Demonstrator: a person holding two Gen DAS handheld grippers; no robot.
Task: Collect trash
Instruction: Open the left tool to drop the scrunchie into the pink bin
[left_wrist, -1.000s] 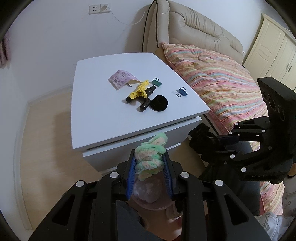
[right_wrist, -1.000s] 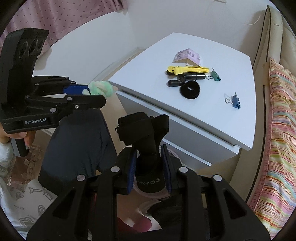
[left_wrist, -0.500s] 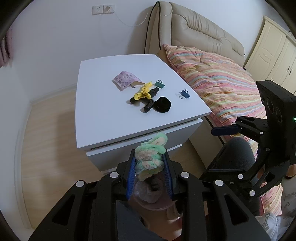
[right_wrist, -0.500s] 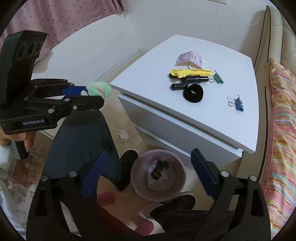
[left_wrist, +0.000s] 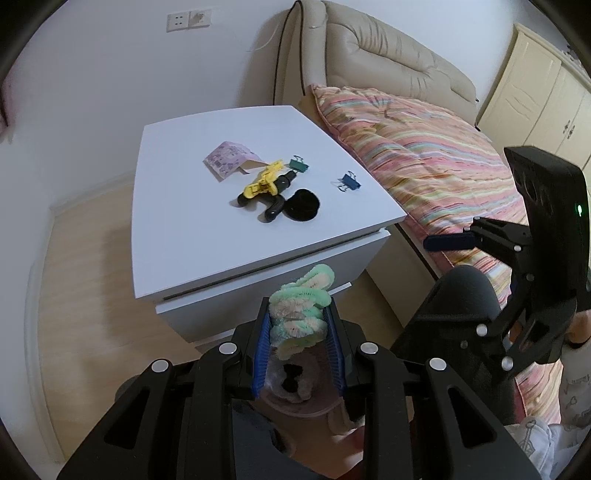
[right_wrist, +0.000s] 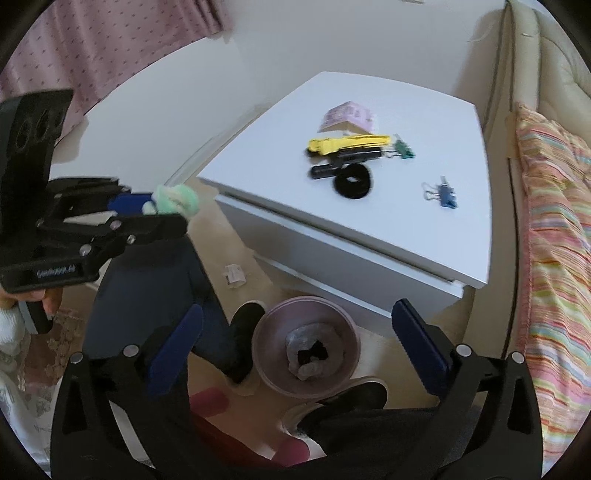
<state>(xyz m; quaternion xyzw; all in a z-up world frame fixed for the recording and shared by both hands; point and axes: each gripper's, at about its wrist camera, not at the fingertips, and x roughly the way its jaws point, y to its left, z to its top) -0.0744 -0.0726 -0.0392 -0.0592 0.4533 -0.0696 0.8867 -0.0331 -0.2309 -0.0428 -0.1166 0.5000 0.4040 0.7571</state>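
— Where's our trash? 
— The fuzzy green scrunchie (left_wrist: 300, 320) is pinched in our left tongs (left_wrist: 298, 347), above the pink bin (right_wrist: 306, 347) on the wooden floor (left_wrist: 92, 295) beside the white counter (left_wrist: 207, 236). 
— What changed? 
— Our right tongs (right_wrist: 299, 347) have just spread wide; the black cloth they gripped is gone.

The left gripper (left_wrist: 298, 334) hides most of the bin (left_wrist: 295, 404) beneath it; the dark lump in the bin's liner (right_wrist: 308, 352) is too blurred to name
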